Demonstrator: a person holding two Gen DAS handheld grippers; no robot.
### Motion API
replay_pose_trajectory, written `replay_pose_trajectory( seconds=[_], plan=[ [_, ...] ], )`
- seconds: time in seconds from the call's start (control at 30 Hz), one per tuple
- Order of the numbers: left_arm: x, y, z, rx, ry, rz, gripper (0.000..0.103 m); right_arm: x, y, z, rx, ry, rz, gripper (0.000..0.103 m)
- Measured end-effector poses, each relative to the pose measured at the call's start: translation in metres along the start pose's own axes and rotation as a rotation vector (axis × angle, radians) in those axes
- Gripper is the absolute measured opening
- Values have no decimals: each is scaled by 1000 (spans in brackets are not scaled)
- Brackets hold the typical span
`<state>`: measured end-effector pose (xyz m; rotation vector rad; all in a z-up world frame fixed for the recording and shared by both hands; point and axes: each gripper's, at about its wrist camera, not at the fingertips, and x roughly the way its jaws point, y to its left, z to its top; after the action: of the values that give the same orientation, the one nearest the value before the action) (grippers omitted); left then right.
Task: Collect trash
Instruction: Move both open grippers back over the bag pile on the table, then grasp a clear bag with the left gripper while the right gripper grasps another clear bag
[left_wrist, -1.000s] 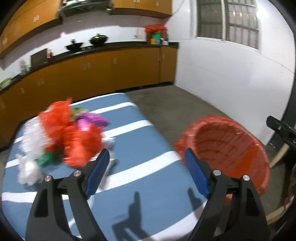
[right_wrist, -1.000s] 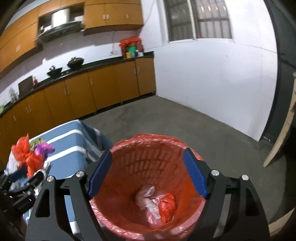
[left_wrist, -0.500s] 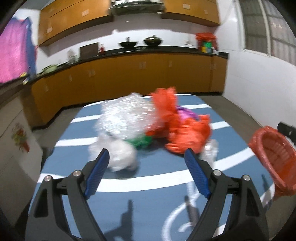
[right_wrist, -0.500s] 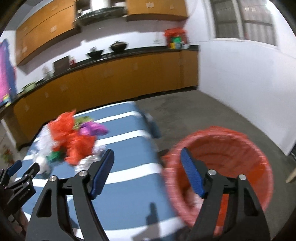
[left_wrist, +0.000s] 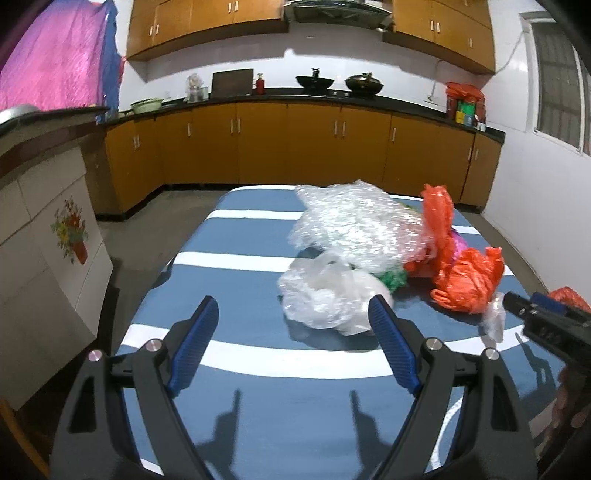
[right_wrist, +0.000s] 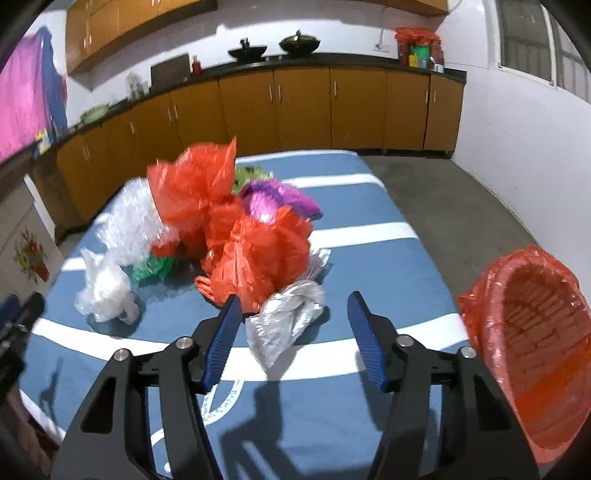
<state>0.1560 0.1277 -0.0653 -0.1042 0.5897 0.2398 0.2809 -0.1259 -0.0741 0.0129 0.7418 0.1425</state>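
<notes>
A heap of trash lies on the blue, white-striped table (left_wrist: 258, 350) (right_wrist: 388, 206): bubble wrap (left_wrist: 354, 221), a clear bag (left_wrist: 328, 291) (right_wrist: 105, 291), orange bags (left_wrist: 465, 280) (right_wrist: 251, 254), purple (right_wrist: 277, 195) and green (right_wrist: 155, 267) scraps. My left gripper (left_wrist: 293, 317) hovers open just short of the clear bag, nothing between its fingers. My right gripper (right_wrist: 293, 314) is closing, its jaws wide apart. A small crumpled clear bag (right_wrist: 284, 325) lies between them, untouched by the pads. The orange-lined basket (right_wrist: 528, 332) stands at the table's right edge.
Wooden cabinets (left_wrist: 295, 147) with a black counter run along the back wall. A tiled partition with a flower picture (left_wrist: 70, 236) stands left of the table. A white wall (right_wrist: 517, 140) is at the right, with concrete floor between it and the table.
Both grippers swung left, away from the orange basket and toward the trash heap on the table. The right jaws have narrowed. The left jaws kept the same width.
</notes>
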Motion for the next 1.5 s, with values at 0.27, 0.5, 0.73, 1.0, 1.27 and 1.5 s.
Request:
replay_pose_trajectory(
  seconds=[0.27, 0.5, 0.73, 1.0, 1.27, 1.5],
  plan=[
    [7, 12, -2, -24, 16, 2, 81, 27, -6, -7, 49, 77, -8, 49],
    [12, 4, -3, -24, 32, -17, 81, 42, -10, -9, 72, 122, -2, 32],
    [14, -9, -2, -3, 36, -35, 81, 34, -22, -10, 74, 120, 4, 23],
    [30, -33, 9, 41, 55, -48, 81, 17, -51, -18, 84, 102, -82, 22],
    [73, -46, 14, 49, 161, -48, 81, -1, -67, -14, 107, 73, -69, 22],
    [87, -45, 6, 12, 233, -143, 42, -9, -64, -13, 98, 57, -56, 22]
  ],
)
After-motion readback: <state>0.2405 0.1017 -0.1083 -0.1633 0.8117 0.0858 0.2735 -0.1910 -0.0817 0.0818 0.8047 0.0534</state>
